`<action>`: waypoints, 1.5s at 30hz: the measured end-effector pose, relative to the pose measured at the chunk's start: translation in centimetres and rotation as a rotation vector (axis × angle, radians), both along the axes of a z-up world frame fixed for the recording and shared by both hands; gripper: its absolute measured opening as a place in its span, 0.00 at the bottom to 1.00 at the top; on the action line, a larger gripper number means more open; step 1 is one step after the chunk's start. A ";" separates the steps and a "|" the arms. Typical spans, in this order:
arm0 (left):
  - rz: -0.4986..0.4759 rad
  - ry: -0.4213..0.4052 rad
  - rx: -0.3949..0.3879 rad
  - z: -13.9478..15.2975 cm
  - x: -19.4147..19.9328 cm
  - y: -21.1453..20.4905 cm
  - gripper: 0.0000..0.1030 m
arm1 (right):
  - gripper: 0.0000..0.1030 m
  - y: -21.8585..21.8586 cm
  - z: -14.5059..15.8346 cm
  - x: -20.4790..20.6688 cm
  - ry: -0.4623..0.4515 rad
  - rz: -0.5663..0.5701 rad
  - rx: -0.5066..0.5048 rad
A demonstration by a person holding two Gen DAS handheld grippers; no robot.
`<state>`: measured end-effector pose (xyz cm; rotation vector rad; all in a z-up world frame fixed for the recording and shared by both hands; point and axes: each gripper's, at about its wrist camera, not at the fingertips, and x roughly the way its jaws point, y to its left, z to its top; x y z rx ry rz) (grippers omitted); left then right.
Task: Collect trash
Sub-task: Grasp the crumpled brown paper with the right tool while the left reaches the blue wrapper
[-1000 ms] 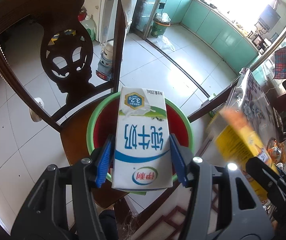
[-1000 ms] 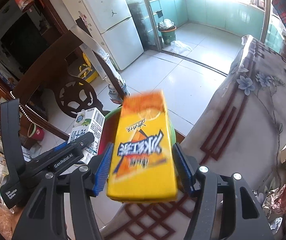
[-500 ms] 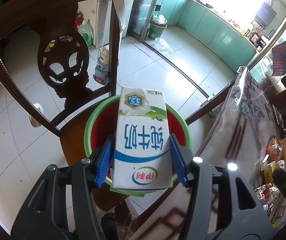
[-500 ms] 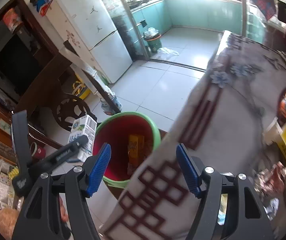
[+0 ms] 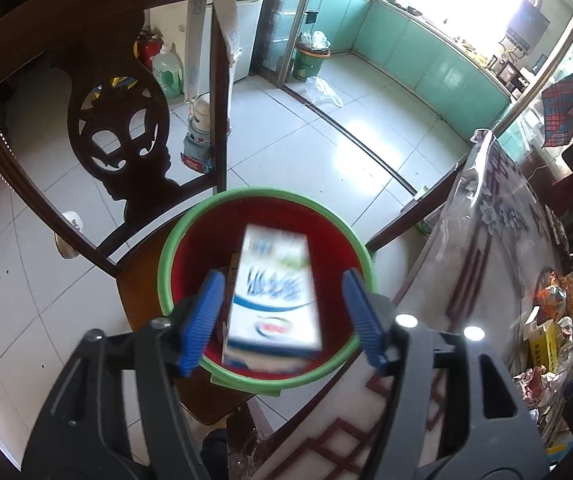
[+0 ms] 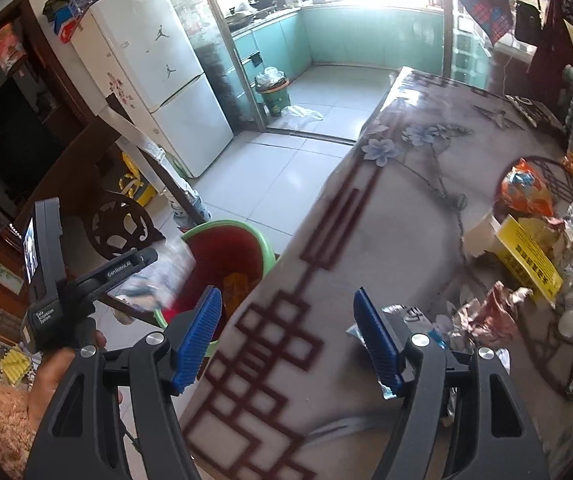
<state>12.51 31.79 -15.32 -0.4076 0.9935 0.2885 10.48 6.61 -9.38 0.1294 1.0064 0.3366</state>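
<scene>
Left claw opening above the red bin with green rim, blue pads clear of the milk carton on both sides. Carton blurred between the jaws, over the bin's mouth, long axis running away from the camera, printed face up, logo end nearest the claw. Orange carton lying inside the bin against the red wall. Bin sitting on a dark wooden chair, rim just beside the desk edge, carved chair back rising behind it. Open white tiled floor beyond the chair, running to a kitchen doorway with a small green waste bin.

Right claw parted wide, holding nothing, poised over the desk's near corner, patterned cloth beneath, bin just to its left past the edge. Bare cloth ahead of it along the desk's left border; clutter well to the right: yellow box, crumpled wrappers, orange snack bag. Hand gripping the left claw's handle at lower left.
</scene>
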 end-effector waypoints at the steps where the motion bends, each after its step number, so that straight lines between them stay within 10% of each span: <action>1: -0.006 -0.003 0.002 0.1 0.0 -0.3 0.66 | 0.65 -0.3 0.0 -0.1 0.001 -0.006 0.000; 18: -0.186 -0.019 -0.055 1.3 -0.9 -8.5 0.75 | 0.65 -10.9 -1.2 -2.4 0.036 -0.183 -0.017; 35: -0.332 0.061 -0.087 0.1 -3.6 -18.0 0.75 | 0.65 -18.9 -10.0 2.8 0.285 -0.272 0.174; 39: -0.327 0.073 -0.103 -0.2 -4.2 -19.1 0.75 | 0.34 -19.0 -11.2 3.5 0.326 -0.239 0.194; 45: -0.316 0.103 -0.122 -1.0 -4.1 -20.7 0.75 | 0.26 -20.9 -9.2 2.8 0.266 -0.195 0.223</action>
